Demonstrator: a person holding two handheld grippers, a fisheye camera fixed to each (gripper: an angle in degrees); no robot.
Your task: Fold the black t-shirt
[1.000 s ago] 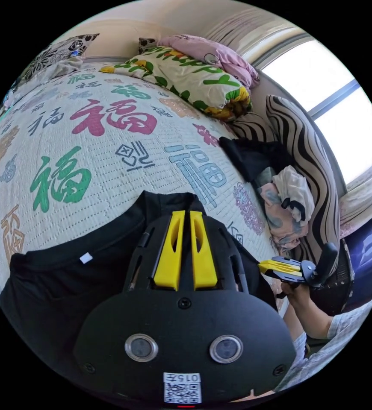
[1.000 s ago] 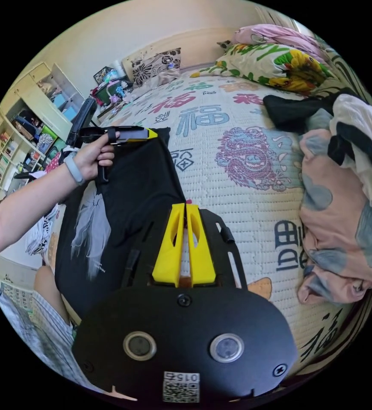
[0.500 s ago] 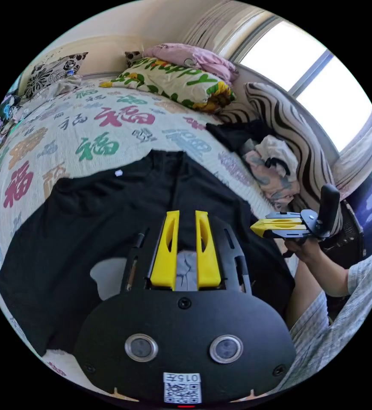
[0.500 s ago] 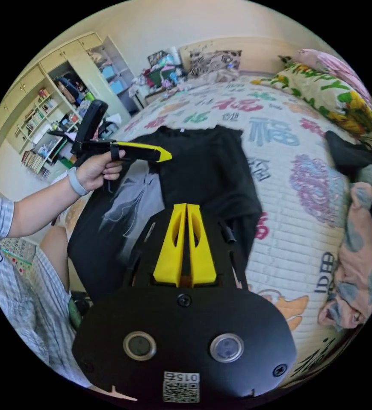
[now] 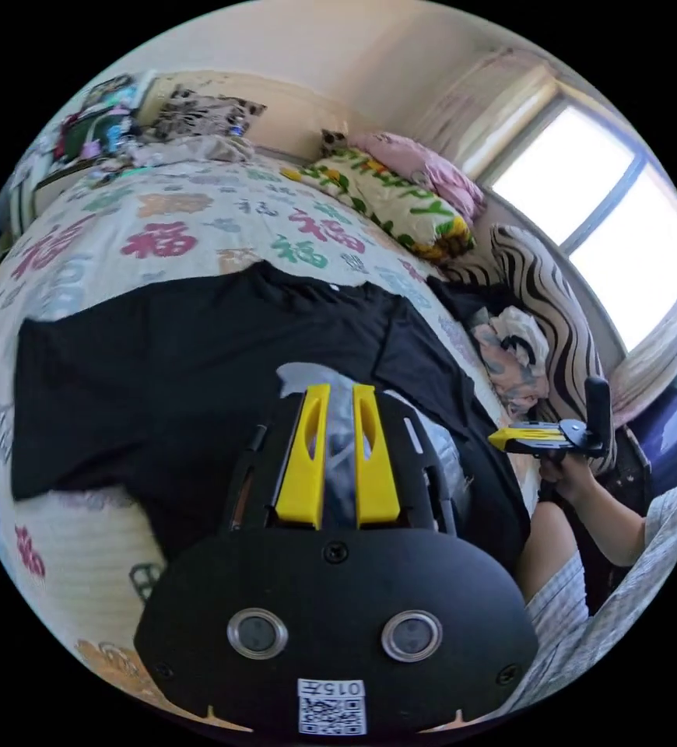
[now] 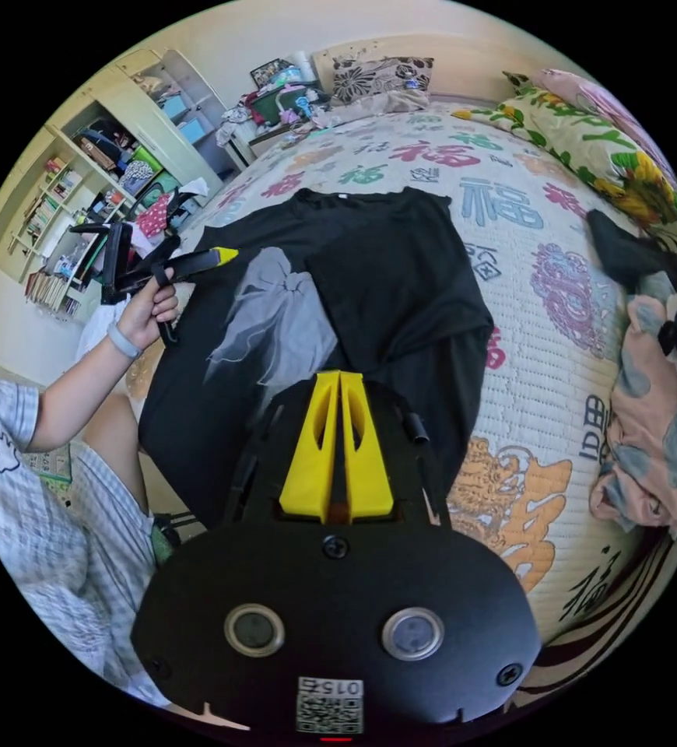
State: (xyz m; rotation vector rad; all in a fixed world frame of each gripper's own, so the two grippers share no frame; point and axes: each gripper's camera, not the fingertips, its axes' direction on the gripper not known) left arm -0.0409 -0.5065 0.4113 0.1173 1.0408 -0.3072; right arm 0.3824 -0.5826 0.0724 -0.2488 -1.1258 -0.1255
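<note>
The black t-shirt (image 6: 401, 288) lies spread on the bed with its grey print (image 6: 276, 327) facing up, one side folded in over the middle and its lower end at the near bed edge. It is also spread out in the left gripper view as the same black t-shirt (image 5: 159, 366). My left gripper (image 5: 338, 387) hovers above the print, jaws slightly apart and holding nothing. My right gripper (image 6: 339, 373) is shut and empty above the shirt's lower part. A hand holds the left gripper (image 6: 229, 253) over the shirt's far side. The right gripper (image 5: 498, 441) hangs off the bed edge.
The patterned bedspread (image 6: 510, 210) covers the bed. A pile of clothes (image 6: 650, 405) lies beside the shirt, with a floral pillow (image 5: 385, 202) and striped cushion (image 5: 548, 303) beyond. Shelves (image 6: 82, 194) stand past the bed. The person's checked clothing (image 6: 43, 506) is at the near edge.
Both grippers have pulled back and up from the t-shirt, which now lies flat on the bed. The left jaws have parted; the right stays shut.
</note>
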